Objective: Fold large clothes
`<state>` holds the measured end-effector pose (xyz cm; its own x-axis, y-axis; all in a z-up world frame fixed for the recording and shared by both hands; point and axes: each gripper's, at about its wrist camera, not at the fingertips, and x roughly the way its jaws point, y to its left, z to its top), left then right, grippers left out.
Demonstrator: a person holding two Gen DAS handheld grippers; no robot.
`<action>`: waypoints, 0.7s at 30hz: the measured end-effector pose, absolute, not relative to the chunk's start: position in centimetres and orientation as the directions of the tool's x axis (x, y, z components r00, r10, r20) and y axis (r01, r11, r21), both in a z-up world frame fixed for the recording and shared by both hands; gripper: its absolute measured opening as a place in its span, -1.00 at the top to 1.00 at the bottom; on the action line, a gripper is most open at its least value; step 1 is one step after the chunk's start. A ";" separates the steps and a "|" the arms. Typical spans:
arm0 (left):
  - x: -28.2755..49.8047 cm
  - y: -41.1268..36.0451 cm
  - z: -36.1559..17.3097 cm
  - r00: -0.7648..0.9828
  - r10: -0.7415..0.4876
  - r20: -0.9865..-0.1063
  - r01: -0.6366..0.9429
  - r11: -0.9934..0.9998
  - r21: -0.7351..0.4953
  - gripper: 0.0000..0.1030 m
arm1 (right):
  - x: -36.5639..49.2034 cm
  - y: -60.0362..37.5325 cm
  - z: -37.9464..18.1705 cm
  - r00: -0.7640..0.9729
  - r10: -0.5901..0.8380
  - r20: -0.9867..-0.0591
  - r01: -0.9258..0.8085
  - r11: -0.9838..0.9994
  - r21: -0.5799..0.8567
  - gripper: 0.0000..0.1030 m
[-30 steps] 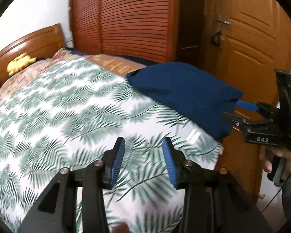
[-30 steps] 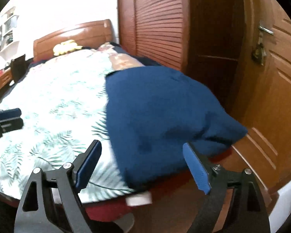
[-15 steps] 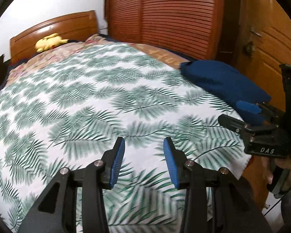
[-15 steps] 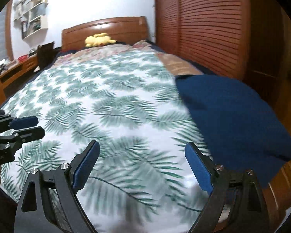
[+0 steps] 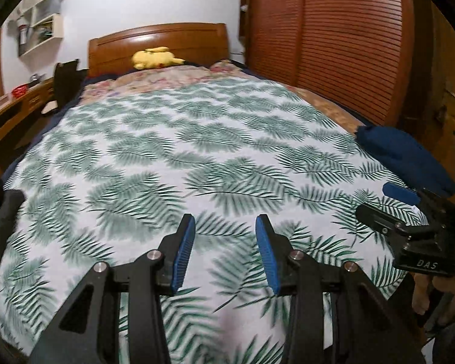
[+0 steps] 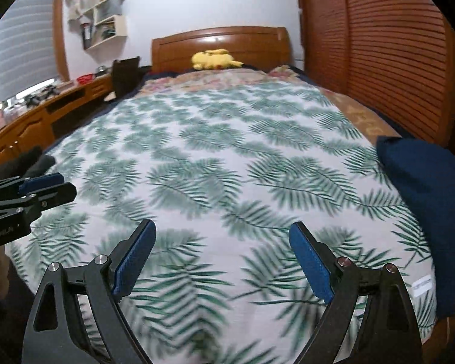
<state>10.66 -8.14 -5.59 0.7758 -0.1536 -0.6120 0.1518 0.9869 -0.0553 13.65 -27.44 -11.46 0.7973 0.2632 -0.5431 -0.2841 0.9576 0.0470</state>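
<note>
On leaf-print bedspread [image 5: 197, 157], soft navy bundle [image 6: 424, 182]

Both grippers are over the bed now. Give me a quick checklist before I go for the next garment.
1. Left gripper open and holding nothing: ok.
2. Right gripper open wide and holding nothing: ok.
3. Folded navy garment parked at the right edge of the bed, apart from both grippers: ok.
4. Leaf-print bedspread bare in the middle for spreading: ok.
5. Next garment located: cannot tell; dark fabric sits at the left edge of the bed, but what it is stays unclear.
6. Yellow plush toy out of the way at the headboard: ok.
</note>
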 end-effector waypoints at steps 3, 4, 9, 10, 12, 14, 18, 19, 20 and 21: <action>9.1 -6.3 -4.8 0.788 -0.120 -0.604 0.113 0.992 -0.051 0.21 | 12.7 -25.8 -10.7 0.796 0.288 -0.532 -0.310 0.949 0.052 -0.76; 8.5 -5.7 -4.5 0.792 -0.111 -0.601 0.101 0.994 -0.051 0.21 | 12.4 -25.4 -10.5 0.797 0.295 -0.527 -0.316 0.947 0.054 -0.76; 6.0 -3.5 -2.8 0.814 -0.070 -0.577 0.052 0.998 -0.048 0.21 | 11.0 -23.7 -8.7 0.796 0.336 -0.503 -0.348 0.935 0.073 -0.78; 5.6 -3.1 -2.3 0.820 -0.064 -0.569 0.045 0.998 -0.047 0.21 | 10.7 -23.4 -8.3 0.798 0.340 -0.497 -0.354 0.933 0.071 -0.80; 4.7 -2.4 -1.3 0.833 -0.048 -0.552 0.029 0.999 -0.042 0.20 | 10.0 -22.8 -7.1 0.807 0.346 -0.478 -0.363 0.930 0.060 -0.94; 3.9 -2.0 -0.5 0.842 -0.037 -0.537 0.019 0.999 -0.040 0.20 | 9.2 -22.4 -6.0 0.817 0.352 -0.457 -0.371 0.927 0.051 -1.00; 2.3 -1.4 1.2 0.864 -0.025 -0.503 0.009 0.999 -0.033 0.20 | 7.9 -21.7 -4.2 0.835 0.349 -0.425 -0.373 0.927 0.029 -1.00; 2.0 -1.5 1.6 0.868 -0.020 -0.496 0.007 1.000 -0.028 0.20 | 7.5 -21.6 -3.8 0.843 0.344 -0.414 -0.368 0.930 0.022 -1.00; 1.7 -1.4 1.9 0.872 -0.018 -0.489 0.006 1.000 -0.026 0.20 | 7.1 -21.6 -3.2 0.852 0.337 -0.400 -0.362 0.932 0.015 -1.00; 1.5 -1.4 2.3 0.876 -0.019 -0.482 0.009 1.000 -0.024 0.20 | 6.7 -21.5 -2.7 0.859 0.335 -0.388 -0.358 0.933 0.012 -1.00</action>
<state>1.47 -1.36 2.33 0.8762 -0.0193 -0.4816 0.0086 0.9997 -0.0244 6.75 -21.50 -2.73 0.8588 0.3349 -0.3877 -0.3585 0.9335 0.0124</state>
